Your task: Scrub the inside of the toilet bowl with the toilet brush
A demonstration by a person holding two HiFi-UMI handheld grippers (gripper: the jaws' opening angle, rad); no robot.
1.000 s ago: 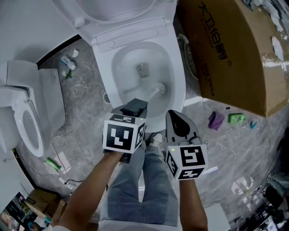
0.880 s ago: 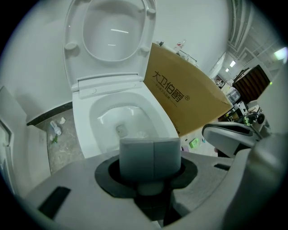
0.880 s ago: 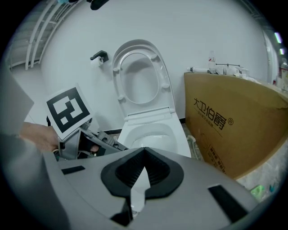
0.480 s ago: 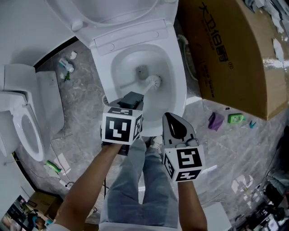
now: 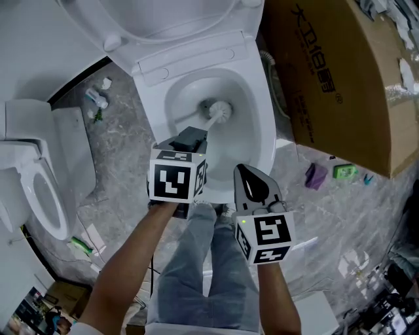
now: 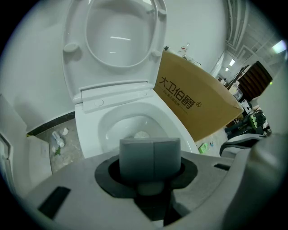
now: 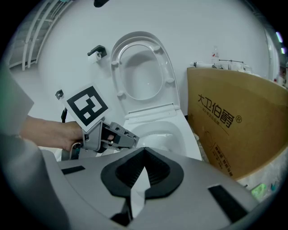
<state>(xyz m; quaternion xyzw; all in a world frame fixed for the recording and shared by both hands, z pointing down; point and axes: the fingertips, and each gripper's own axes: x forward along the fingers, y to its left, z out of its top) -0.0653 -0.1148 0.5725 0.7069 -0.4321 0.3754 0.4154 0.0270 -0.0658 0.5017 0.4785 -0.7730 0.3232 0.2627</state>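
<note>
The white toilet bowl (image 5: 252,141) stands open, its lid (image 5: 163,16) raised. The toilet brush's white head (image 5: 220,111) rests inside the bowl beside the drain, and its handle slants back to my left gripper (image 5: 190,139), which is shut on the handle over the bowl's front rim. In the left gripper view the pads (image 6: 137,157) meet and the brush head (image 6: 141,134) shows pale in the bowl (image 6: 112,123). My right gripper (image 5: 253,182) hangs shut and empty in front of the rim; its own view shows the left gripper (image 7: 118,138) and the bowl (image 7: 173,130).
A big cardboard box (image 5: 340,78) stands close against the toilet's right side. A second white toilet (image 5: 33,190) sits at the left. Small litter lies on the grey floor: a bottle (image 5: 97,98), a purple item (image 5: 314,175), a green item (image 5: 343,171). The person's jeans (image 5: 203,275) are below.
The brush head has slid from the bowl's front right toward the drain in the middle. The left gripper followed slightly; the right gripper stayed shut and almost still.
</note>
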